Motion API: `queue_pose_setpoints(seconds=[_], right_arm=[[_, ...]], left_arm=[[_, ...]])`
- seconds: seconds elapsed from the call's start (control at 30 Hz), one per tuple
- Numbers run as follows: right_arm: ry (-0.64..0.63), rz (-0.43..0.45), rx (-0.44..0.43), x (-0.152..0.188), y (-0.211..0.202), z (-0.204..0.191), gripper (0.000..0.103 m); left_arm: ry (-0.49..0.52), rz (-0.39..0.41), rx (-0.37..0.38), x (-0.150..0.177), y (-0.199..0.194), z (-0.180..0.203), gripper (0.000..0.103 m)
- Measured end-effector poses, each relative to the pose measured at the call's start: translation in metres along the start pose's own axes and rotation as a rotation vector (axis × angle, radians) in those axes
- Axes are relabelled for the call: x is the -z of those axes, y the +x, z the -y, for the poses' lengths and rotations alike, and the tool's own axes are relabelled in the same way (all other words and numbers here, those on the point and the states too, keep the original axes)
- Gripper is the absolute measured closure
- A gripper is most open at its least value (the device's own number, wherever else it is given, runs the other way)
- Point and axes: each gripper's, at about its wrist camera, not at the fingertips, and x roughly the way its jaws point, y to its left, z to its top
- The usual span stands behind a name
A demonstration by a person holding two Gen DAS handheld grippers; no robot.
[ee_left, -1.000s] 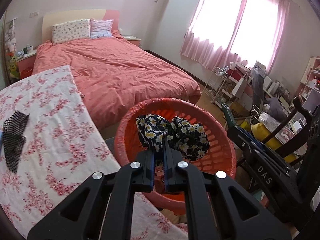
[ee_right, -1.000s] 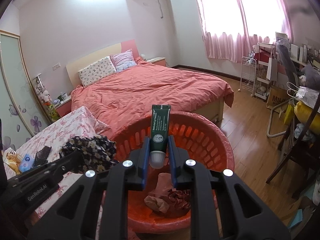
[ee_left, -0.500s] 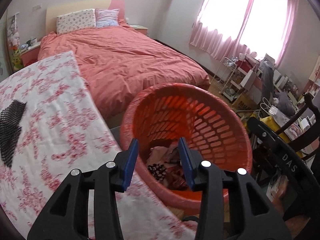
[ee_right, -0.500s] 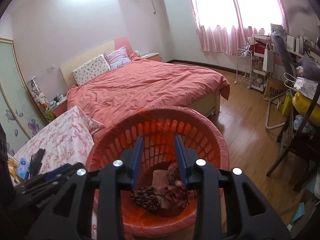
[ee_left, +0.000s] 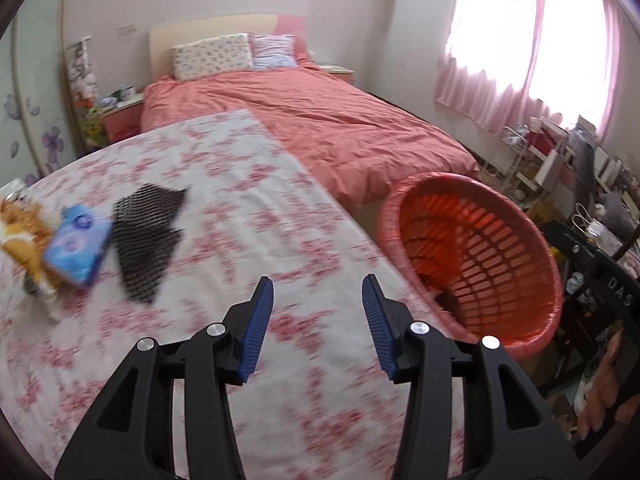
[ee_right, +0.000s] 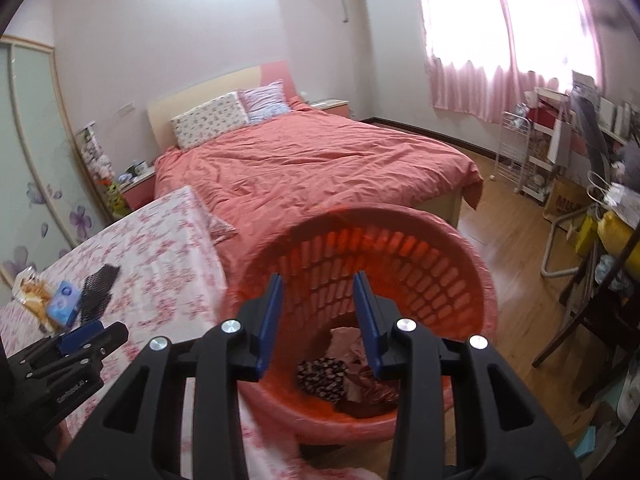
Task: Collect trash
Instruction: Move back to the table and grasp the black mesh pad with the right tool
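Note:
An orange plastic basket stands beside the table's right edge; in the right wrist view the basket holds a dark floral cloth and crumpled brownish trash. My left gripper is open and empty over the floral tablecloth. My right gripper is open and empty above the basket. On the table lie a black mesh piece, a blue tissue pack and an orange snack bag.
A bed with a salmon cover lies beyond the table. A white rack, cluttered shelves and a dark chair stand to the right on the wooden floor. The left gripper shows at the lower left of the right wrist view.
Both grippers opened: the floral cloth and the green tube dropped into the basket. My left gripper has swung left, from above the basket to over the table.

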Motion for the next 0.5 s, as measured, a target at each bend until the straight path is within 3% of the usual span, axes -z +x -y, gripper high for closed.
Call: queue_pose_setpoints(seconds=[0.27, 0.5], right_arm=[[-0.094, -0.034, -0.081, 0.004, -0.005, -0.058, 0.067], [-0.206, -0.096, -0.191, 0.018, 0.002, -0.133, 0.067]], left_arm=[[-0.089, 0.03, -0.08, 0.01, -0.031, -0.053, 0.056], [-0.194, 0.057, -0.176, 0.031, -0.061, -0.115, 0.053]])
